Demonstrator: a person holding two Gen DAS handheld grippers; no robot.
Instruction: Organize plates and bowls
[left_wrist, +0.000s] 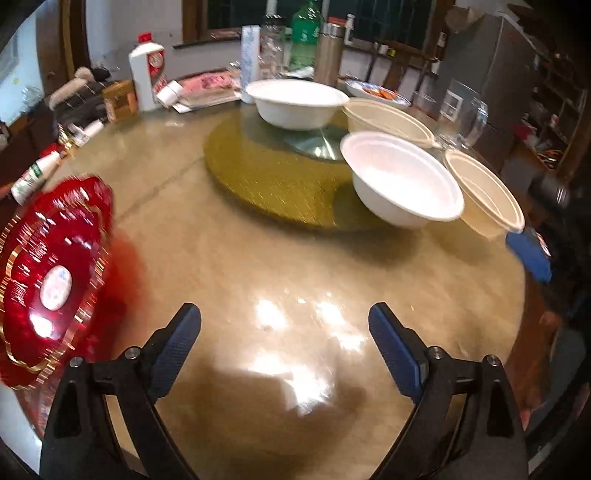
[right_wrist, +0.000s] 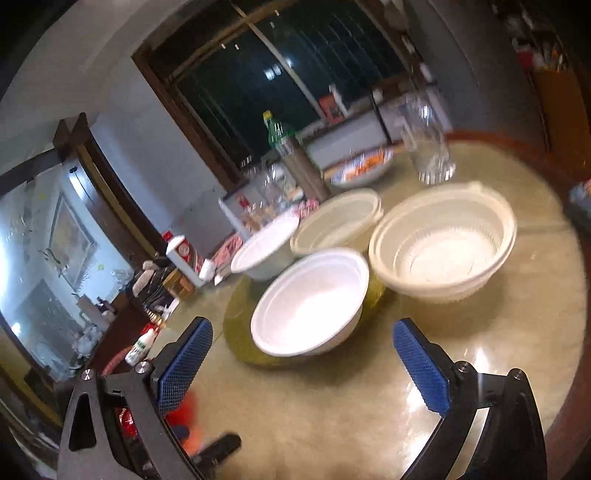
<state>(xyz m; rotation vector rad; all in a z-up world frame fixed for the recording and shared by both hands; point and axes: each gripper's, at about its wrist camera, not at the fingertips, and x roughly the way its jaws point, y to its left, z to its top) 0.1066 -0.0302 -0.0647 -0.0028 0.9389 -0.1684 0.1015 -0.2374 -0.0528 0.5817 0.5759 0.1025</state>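
Observation:
A red plate with gold scalloped rings (left_wrist: 55, 273) lies at the table's left edge, just left of my left gripper (left_wrist: 285, 314). That gripper is open over bare tabletop with nothing between its fingers. A white bowl (left_wrist: 402, 184) sits on the rim of the gold turntable (left_wrist: 266, 177), with a cream bowl (left_wrist: 484, 192) to its right. Farther back stand another white bowl (left_wrist: 295, 103) and another cream bowl (left_wrist: 388, 118). My right gripper (right_wrist: 303, 328) is open and holds nothing. It faces the near white bowl (right_wrist: 310, 302) from short of it, with the cream bowl (right_wrist: 443, 243) to the right.
A white liquor bottle (left_wrist: 147, 74), a green bottle (left_wrist: 304, 37), a steel flask (left_wrist: 328, 55), a glass mug (left_wrist: 461, 114) and a plate of food (left_wrist: 376, 92) crowd the far side. Small bottles (left_wrist: 33, 177) lie at the left edge. Glossy tabletop (left_wrist: 295, 277) lies in front of the grippers.

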